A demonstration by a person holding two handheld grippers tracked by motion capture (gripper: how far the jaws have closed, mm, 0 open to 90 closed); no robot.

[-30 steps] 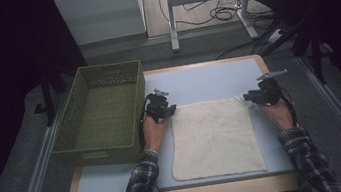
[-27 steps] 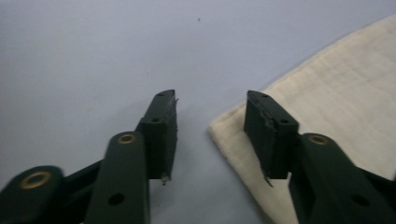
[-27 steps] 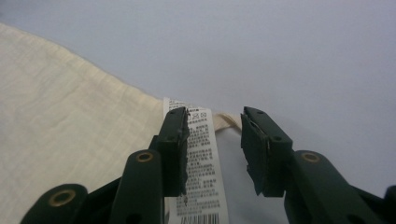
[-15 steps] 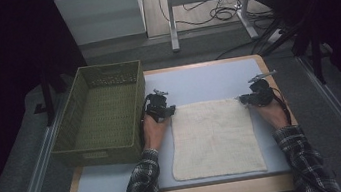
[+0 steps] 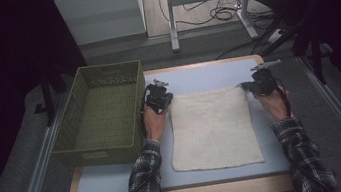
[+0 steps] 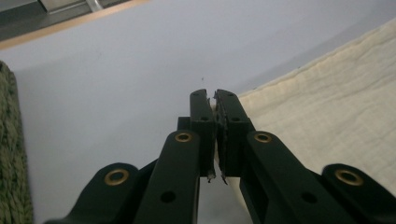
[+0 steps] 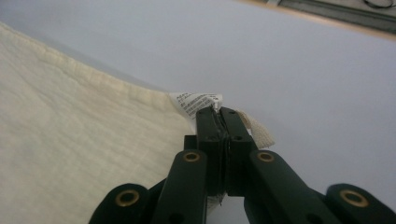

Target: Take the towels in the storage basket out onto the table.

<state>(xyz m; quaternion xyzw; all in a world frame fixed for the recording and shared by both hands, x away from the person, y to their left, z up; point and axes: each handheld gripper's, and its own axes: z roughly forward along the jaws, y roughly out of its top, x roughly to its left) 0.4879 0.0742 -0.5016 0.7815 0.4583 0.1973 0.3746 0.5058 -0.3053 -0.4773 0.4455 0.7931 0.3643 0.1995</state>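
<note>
Both far corners of the cream towel are now caught: the left gripper has just closed its fingers on the ten o'clock corner, the right gripper on the two o'clock one. The rest lies flat mid-tabletop, so folding (my guess) is barely begun. A white care label shows print too small to read. The green basket waits at nine o'clock.

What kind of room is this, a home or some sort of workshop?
Probably a lab or workshop bench: a person works a cream cloth with a hand-held gripper in each hand, while loose cables trail over the bare floor behind the table.
</note>
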